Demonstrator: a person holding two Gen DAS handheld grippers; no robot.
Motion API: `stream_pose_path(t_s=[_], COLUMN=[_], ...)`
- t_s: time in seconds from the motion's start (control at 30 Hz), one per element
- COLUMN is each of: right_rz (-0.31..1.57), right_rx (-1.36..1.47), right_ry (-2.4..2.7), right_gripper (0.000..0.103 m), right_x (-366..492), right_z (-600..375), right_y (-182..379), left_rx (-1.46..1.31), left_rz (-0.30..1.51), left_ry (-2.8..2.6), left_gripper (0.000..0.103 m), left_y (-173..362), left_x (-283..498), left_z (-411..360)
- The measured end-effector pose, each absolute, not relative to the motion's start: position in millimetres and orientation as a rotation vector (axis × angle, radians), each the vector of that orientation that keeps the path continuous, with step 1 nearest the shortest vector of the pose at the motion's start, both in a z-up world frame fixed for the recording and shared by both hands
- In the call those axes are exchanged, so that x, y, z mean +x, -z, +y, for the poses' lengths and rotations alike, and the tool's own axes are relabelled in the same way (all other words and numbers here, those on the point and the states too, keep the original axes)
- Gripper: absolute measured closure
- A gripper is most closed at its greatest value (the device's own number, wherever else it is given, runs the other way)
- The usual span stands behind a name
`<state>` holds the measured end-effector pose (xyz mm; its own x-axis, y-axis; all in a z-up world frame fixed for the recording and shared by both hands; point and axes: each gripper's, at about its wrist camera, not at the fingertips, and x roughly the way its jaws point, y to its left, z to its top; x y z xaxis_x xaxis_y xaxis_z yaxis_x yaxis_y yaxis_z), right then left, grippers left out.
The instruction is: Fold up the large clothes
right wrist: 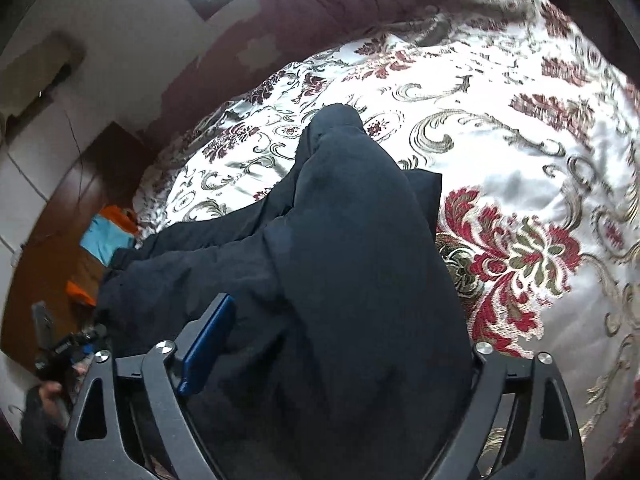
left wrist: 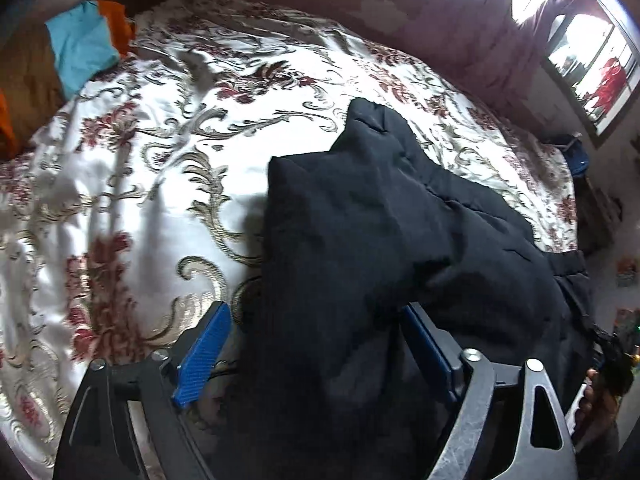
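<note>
Left wrist: both grippers spread w/ dark garment between, on floral bedspread.

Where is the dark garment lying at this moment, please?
The dark garment lies on the floral bedspread, right of centre in the left wrist view and central in the right wrist view, with its near end between each open hand-held gripper's blue pads.

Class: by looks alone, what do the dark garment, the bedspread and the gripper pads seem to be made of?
Dark garment: probably matte woven cloth, soft folds, no shine.
Bedspread: likely satin-like brocade; glossy white ground, woven red and gold flowers.
Gripper pads: blue, apparently ribbed plastic or rubber; fine texture shows.
</note>
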<state>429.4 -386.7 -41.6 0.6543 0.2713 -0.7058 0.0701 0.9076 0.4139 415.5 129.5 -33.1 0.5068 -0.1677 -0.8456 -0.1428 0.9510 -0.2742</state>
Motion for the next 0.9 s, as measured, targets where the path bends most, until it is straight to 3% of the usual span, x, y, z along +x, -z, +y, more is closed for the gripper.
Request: stream_pose_path(t_s=[0.33, 0.9], right_rz=[0.713, 0.511], right_rx=[0.279, 0.135], right_ry=[-0.037, -0.121], right_gripper=[0.002, 0.002], right_x=[405, 334], right_z=[-386, -340], right_y=[4, -60], left_rx=[-0.194, -0.034], left_rz=[0.944, 0.667], left_ry=[-0.033, -0.002], left_gripper=[0.008, 0.007], left_y=[0, -70], left_x=[390, 314], left_z=[114, 53])
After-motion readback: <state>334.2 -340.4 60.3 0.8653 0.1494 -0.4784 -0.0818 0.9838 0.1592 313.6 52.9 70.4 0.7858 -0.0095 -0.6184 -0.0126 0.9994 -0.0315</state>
